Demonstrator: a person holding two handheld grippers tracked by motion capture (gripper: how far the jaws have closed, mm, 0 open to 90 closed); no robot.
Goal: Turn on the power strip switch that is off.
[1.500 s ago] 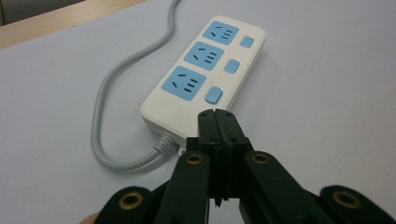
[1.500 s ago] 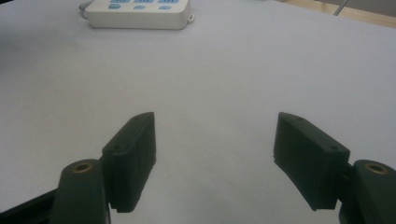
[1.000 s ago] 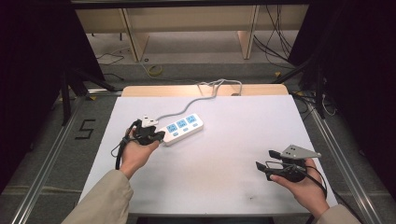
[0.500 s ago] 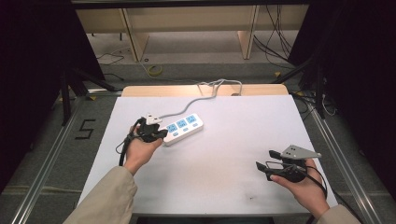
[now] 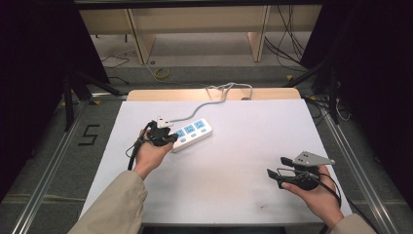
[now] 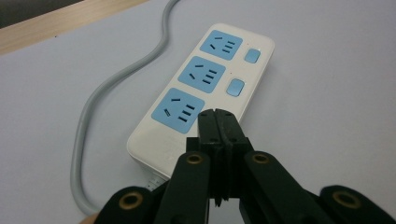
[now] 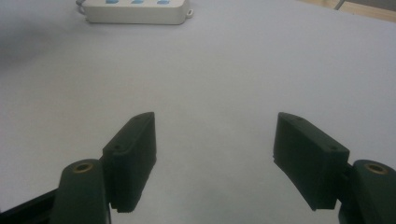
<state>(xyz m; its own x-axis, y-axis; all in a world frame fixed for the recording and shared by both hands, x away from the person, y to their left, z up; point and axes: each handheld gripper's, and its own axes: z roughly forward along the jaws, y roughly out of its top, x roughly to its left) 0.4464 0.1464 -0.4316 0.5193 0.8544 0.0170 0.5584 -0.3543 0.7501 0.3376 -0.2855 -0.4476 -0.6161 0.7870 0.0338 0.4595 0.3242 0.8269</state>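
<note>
A white power strip [image 5: 194, 133] with three blue sockets lies on the white table, left of centre. In the left gripper view the power strip [image 6: 205, 84] shows two blue switches beside its far sockets. My left gripper [image 6: 218, 115] is shut with nothing between its jaws. Its tips sit over the strip's near end, right of the nearest socket, and whether they touch it I cannot tell. From above, the left gripper [image 5: 169, 138] is at the strip's left end. My right gripper [image 5: 276, 166] stands open and empty near the table's front right. From the right gripper [image 7: 215, 140], the strip [image 7: 135, 11] lies far off.
The strip's grey cable [image 5: 214, 96] runs back over the table's wooden far edge [image 5: 272, 92]. The grey cable [image 6: 91, 116] curves along the strip's left side. Shelving legs and loose cables stand on the floor beyond the table.
</note>
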